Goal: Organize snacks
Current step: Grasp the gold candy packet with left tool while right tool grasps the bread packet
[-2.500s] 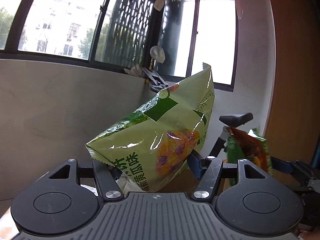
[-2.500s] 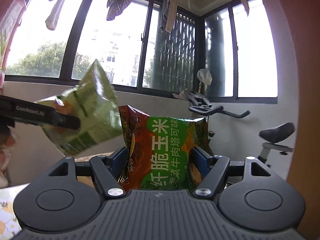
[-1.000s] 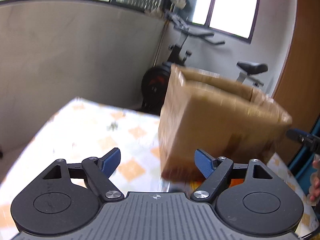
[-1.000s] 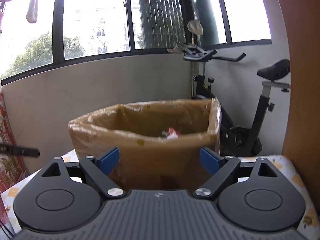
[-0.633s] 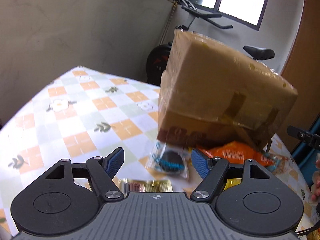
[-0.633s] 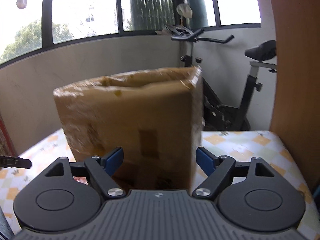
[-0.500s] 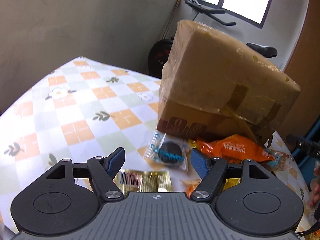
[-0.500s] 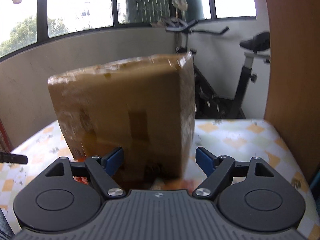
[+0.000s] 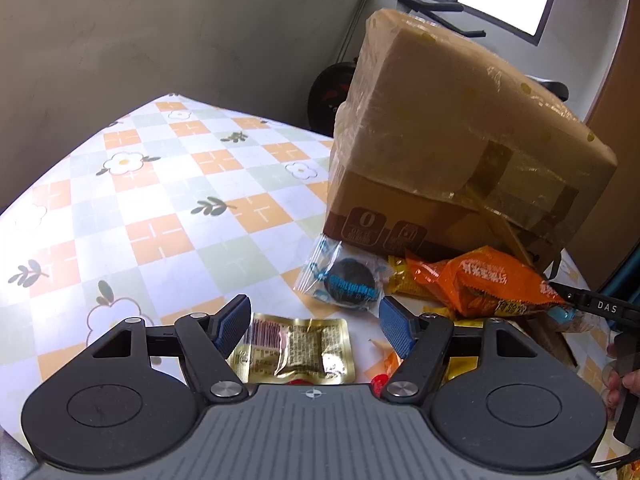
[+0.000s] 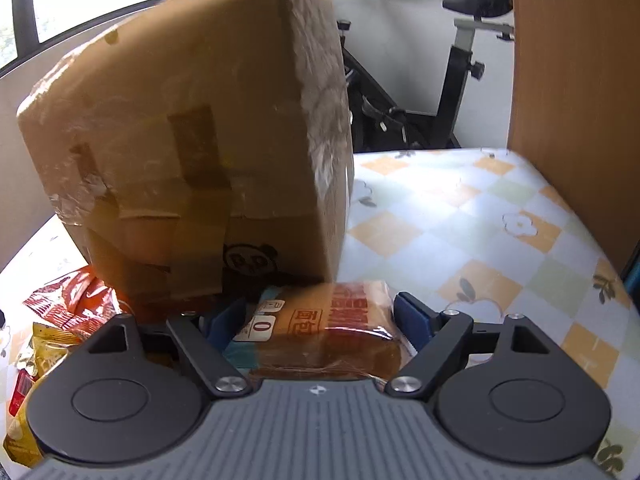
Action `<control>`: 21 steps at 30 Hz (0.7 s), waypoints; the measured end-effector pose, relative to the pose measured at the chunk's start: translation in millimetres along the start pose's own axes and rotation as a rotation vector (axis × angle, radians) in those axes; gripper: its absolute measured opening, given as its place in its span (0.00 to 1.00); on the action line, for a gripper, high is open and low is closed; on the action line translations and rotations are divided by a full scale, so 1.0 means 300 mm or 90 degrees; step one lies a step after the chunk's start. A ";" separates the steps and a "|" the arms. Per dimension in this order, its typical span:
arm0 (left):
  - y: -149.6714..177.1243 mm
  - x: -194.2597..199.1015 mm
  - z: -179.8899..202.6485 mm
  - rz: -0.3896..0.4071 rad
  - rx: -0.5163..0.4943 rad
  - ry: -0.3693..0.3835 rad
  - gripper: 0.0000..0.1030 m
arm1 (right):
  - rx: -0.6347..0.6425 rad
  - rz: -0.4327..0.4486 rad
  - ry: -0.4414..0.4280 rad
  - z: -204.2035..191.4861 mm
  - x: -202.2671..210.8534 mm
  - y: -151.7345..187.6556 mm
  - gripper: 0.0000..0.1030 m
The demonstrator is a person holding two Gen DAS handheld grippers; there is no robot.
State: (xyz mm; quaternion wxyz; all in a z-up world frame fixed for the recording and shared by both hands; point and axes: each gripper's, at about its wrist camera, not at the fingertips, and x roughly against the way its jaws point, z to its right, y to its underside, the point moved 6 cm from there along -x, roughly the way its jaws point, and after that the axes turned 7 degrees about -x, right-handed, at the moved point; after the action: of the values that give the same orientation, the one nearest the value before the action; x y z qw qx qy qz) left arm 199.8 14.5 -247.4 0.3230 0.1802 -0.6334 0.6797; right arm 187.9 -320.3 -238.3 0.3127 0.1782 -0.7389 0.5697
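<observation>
1 "0" mark shows on the cardboard box (image 9: 460, 140).

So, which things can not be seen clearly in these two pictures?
- Inside of the cardboard box: both views show only its outer walls.
- Gold packet, left wrist view: near edge hidden by the left gripper.
- Bread pack, right wrist view: near part hidden by the right gripper; touch unclear.
</observation>
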 end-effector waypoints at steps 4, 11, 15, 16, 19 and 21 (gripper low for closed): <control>0.027 -0.011 -0.005 -0.019 0.004 -0.003 0.71 | -0.003 0.007 0.003 0.009 0.015 0.025 0.76; 0.082 -0.032 -0.016 -0.062 0.010 -0.007 0.71 | -0.010 0.027 -0.009 -0.011 0.058 0.074 0.73; 0.084 -0.038 -0.016 -0.066 0.009 -0.017 0.62 | -0.006 0.024 -0.014 -0.018 0.057 0.069 0.73; 0.081 -0.038 -0.011 -0.067 0.001 -0.023 0.58 | -0.008 0.024 -0.015 -0.020 0.056 0.068 0.73; 0.073 -0.036 0.004 -0.064 -0.018 -0.026 0.59 | -0.013 0.025 -0.018 -0.016 0.058 0.072 0.73; 0.066 -0.038 0.013 -0.064 -0.027 -0.027 0.67 | -0.013 0.026 -0.020 -0.017 0.060 0.073 0.73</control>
State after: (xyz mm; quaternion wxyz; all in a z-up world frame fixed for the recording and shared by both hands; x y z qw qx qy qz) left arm 194.0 8.5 -269.1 0.3468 0.2194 -0.6449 0.6448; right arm 162.4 -307.4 -241.4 0.2911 0.1685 -0.7532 0.5653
